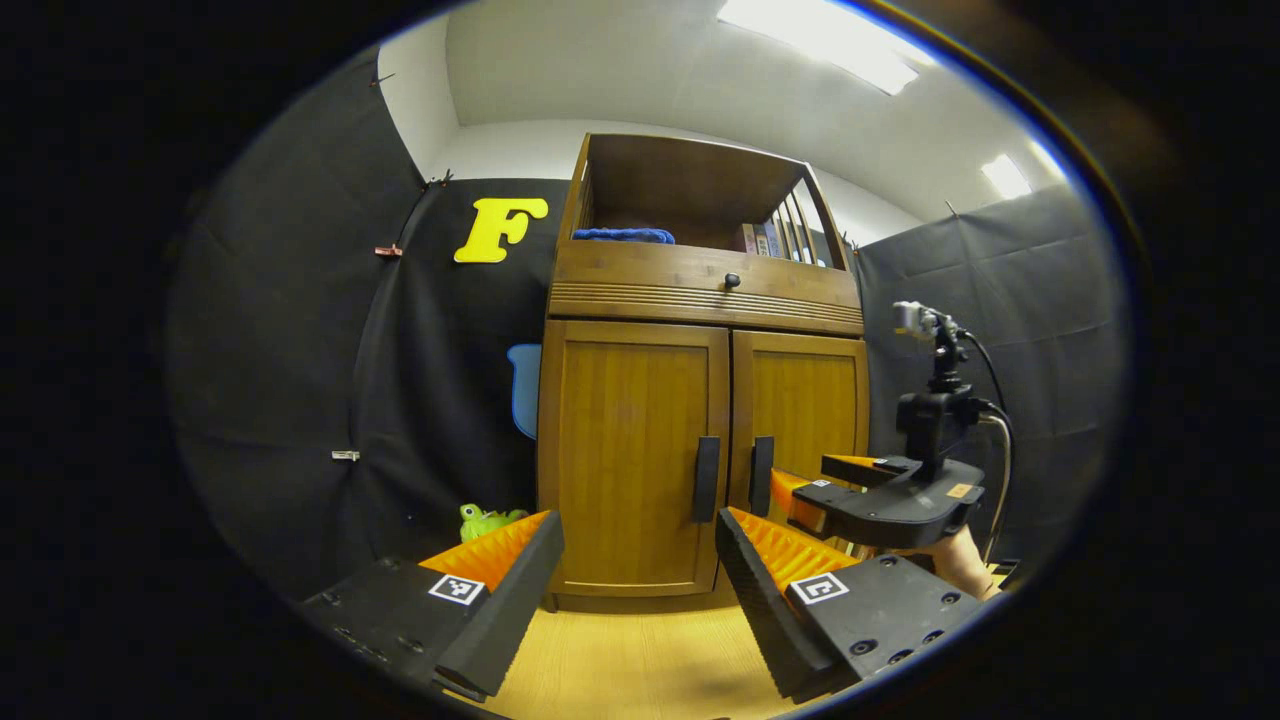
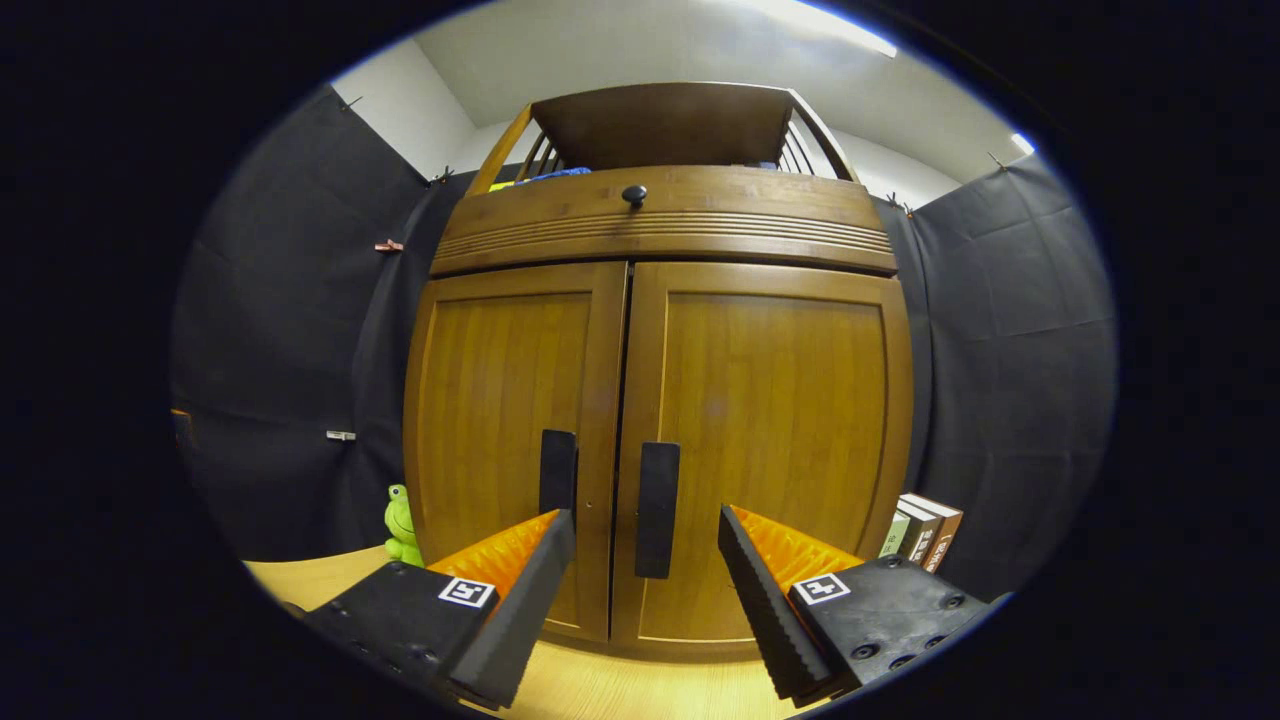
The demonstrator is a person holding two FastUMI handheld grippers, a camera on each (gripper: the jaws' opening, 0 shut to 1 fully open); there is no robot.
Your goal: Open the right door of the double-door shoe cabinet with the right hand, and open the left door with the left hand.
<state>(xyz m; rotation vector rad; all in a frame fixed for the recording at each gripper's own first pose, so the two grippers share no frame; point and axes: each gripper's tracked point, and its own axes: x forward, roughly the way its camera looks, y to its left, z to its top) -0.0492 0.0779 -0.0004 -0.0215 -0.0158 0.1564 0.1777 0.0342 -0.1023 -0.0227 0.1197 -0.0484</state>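
— Black cloth walls back the shoe cabinet point(image 1: 700, 400) at frame centre; both doors closed?

— Yes. Right tool point(image 2: 645, 570) spread, low centre, near the right door handle point(image 2: 657, 510). Left tool point(image 1: 640, 560) spread too, farther back.

No word, brand or number can be read anywhere. The only signs are the small black-and-white square marker tags point(image 1: 457, 588) on the black bodies behind the orange fingers point(image 1: 495, 548), one per finger in both the left gripper view and the right gripper view point(image 2: 467, 592); they are coded patterns, not letters. Right of the fingers in the right gripper view, a few books point(image 2: 920, 530) stand beside the shoe cabinet point(image 2: 760, 400), and their spines bear small marks too blurred to read. An orange sticker point(image 1: 960, 490) on the other gripper's body, right of the left gripper's fingers, is also illegible.
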